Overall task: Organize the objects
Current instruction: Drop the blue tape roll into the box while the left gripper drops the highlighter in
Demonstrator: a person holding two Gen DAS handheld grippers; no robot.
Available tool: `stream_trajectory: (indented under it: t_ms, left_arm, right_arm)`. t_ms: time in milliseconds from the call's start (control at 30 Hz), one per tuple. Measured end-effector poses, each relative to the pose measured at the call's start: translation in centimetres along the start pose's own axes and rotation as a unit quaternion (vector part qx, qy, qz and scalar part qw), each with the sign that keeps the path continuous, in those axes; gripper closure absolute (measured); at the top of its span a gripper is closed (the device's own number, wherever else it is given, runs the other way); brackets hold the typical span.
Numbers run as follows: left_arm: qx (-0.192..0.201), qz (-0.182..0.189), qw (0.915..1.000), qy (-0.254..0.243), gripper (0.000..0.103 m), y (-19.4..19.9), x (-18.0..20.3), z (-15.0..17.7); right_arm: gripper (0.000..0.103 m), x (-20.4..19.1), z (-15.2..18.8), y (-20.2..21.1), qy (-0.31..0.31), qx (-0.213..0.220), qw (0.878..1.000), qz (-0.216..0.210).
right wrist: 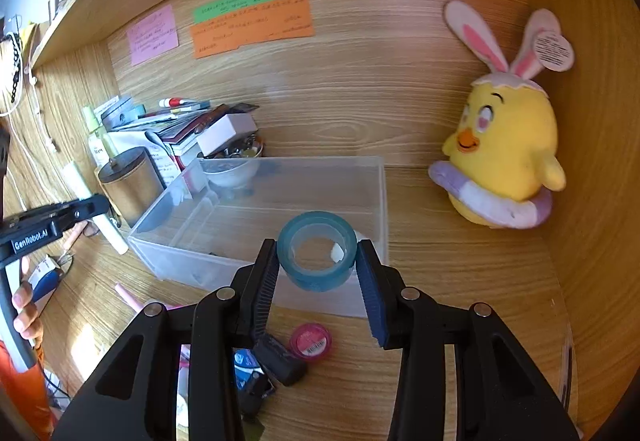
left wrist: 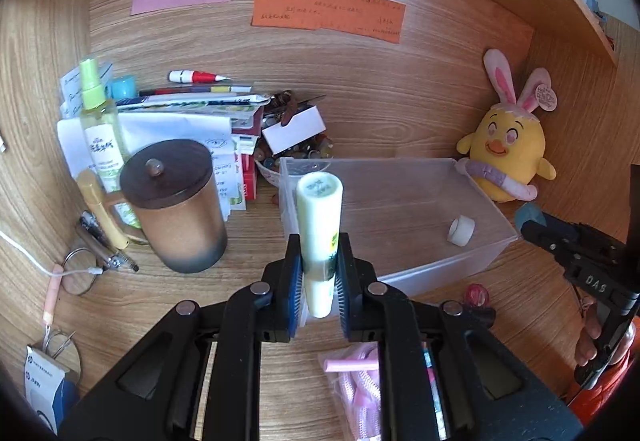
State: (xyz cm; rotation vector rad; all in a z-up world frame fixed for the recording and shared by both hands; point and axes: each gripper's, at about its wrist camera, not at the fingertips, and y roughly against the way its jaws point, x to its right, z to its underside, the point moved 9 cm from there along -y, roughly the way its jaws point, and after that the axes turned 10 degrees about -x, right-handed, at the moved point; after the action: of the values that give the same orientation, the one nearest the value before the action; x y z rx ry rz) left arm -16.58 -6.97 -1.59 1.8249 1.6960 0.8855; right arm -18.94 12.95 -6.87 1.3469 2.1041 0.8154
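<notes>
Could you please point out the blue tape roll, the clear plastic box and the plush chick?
blue tape roll [right wrist: 316,283]: right wrist view, lower band.
clear plastic box [right wrist: 256,273]: right wrist view, front wall.
plush chick [right wrist: 512,145]: right wrist view, yellow belly.

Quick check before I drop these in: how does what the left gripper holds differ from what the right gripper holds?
The left gripper is shut on a pale green tube, long and slim, standing upright between the pads. The right gripper is shut on a blue tape roll, a short, wide hollow ring, clamped across its outer rim. Both are held above the desk, close to the clear plastic bin, which already holds a small white roll.
</notes>
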Motion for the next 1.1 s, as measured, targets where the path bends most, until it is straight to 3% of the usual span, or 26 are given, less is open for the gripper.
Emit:
stream_trajectory:
  t_ms: [267,633,833,933,1033,1100]
  left_arm:
    - [0.016,0.012,0.9998,-0.01,0.088,0.2,1.5,-2.1]
    - [-0.054,0.004,0.9984,-0.018,0.088,-5.6,1.6,-1.3]
    - [-0.061,0.003,0.9978,-0.025,0.088,-5.9,2.0,-0.7]
    - [-0.062,0.006,0.9977,-0.029,0.078,-5.5,2.3,-0.5]
    - [-0.052,-0.003,0.9981,-0.034,0.058,-4.6,2.6,-0.3]
    - [-0.04,-0.011,0.9984,-0.039,0.042,-3.8,2.7,-0.1]
  right_arm:
    - [0.067,-0.4,-1.3,-1.3,0.003,-0.002,1.0,-0.002]
    - [0.066,0.2,-0.4,-7.2,-0.017,-0.073,0.997,-0.016]
    - [0.066,-0.5,-0.4,-7.5,-0.003,-0.074,0.997,-0.002]
    - [0.062,-0.8,-0.5,-7.3,0.007,-0.074,0.997,0.002]
    - [0.048,-0.9,-0.5,-6.8,0.01,-0.07,0.997,0.001]
    - [0.044,-1.0,-0.5,-6.1,0.011,-0.064,0.998,0.001]
